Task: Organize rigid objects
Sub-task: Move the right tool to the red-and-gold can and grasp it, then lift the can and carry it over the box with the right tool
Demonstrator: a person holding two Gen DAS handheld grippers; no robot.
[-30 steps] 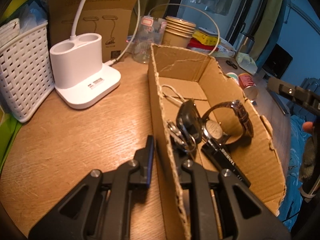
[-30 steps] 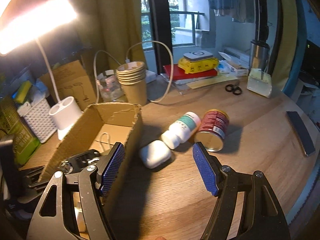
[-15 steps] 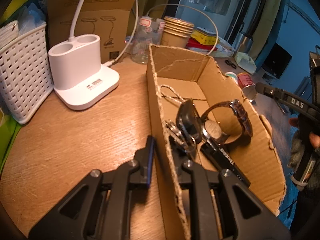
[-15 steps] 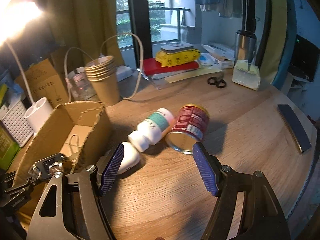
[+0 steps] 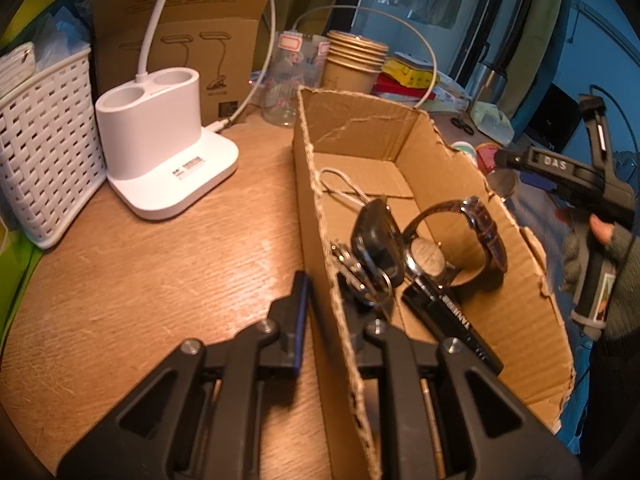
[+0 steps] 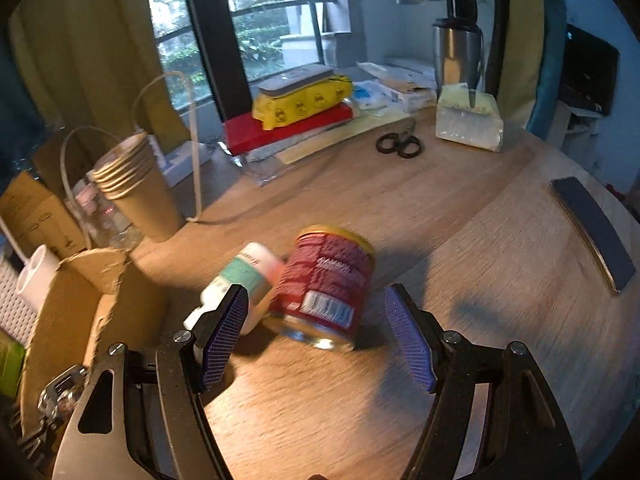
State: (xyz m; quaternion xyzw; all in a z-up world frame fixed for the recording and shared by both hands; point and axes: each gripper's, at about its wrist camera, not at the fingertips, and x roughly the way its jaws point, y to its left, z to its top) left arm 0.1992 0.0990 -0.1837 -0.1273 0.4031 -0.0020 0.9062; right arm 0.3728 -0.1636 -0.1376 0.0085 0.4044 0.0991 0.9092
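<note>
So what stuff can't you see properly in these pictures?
- Left wrist view: the box floor near the cardboard box's front is hidden by the left gripper clamping its wall.
- Left wrist view: the black bar's writing is too small.
- Right wrist view: the red can label and white bottle are motion-blurred.

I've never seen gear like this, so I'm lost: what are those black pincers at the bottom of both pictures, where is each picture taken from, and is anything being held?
No robot here: a person holds a two-finger gripper in each hand, each carrying a forward-looking camera. One picture looks along the left gripper, which is shut on the side wall of the cardboard box. Inside lie a wristwatch, keys and a black pen-like item. The other picture looks along the right gripper, open and empty, its blue pads astride a red can lying beside a white bottle on the wooden table. The person's gloved hand shows in the left view.
</note>
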